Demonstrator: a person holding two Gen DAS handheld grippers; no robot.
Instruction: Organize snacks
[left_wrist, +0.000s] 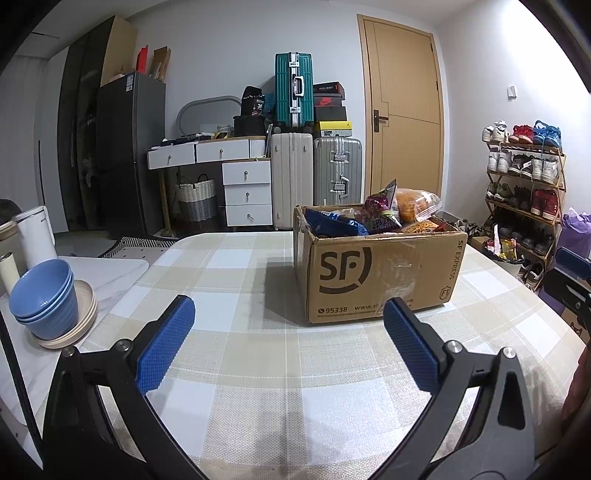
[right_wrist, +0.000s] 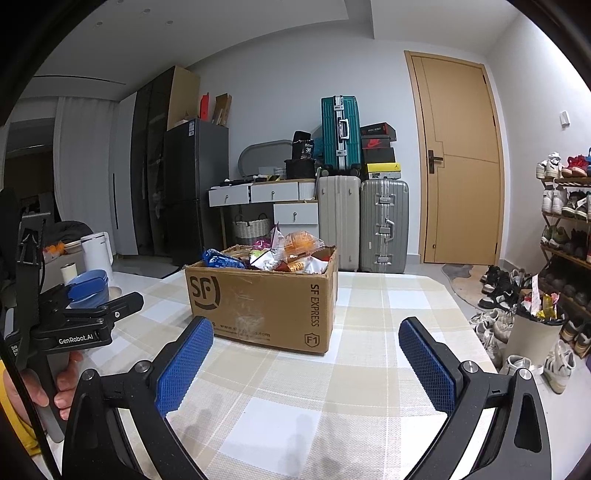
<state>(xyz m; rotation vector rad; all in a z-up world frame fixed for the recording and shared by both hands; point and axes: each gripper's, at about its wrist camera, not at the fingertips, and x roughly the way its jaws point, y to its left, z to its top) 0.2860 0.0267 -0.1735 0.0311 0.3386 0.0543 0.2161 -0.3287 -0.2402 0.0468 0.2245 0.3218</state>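
Left wrist view shows the left hand-held gripper (left_wrist: 289, 314) spread wide with nothing between its blue pads, hovering low over the checked cloth of the table (left_wrist: 236, 362). Ahead and slightly right stands the cardboard box (left_wrist: 380, 273), printed with SF lettering, already heaped with snacks (left_wrist: 373, 218): a blue packet, a purple bag and an orange bag rising above its rim. In the right wrist view the right hand-held gripper (right_wrist: 306, 334) is likewise parted and empty, aimed at the same box from nearer its right corner. No loose snack lies on the cloth in either view, so the gathering seems either finished or, more likely, the sorting inside the box has not yet begun; the frames alone cannot settle which. A stack of blue bowls (left_wrist: 44, 299) sits on a plate at the table's left edge, well apart from the box.
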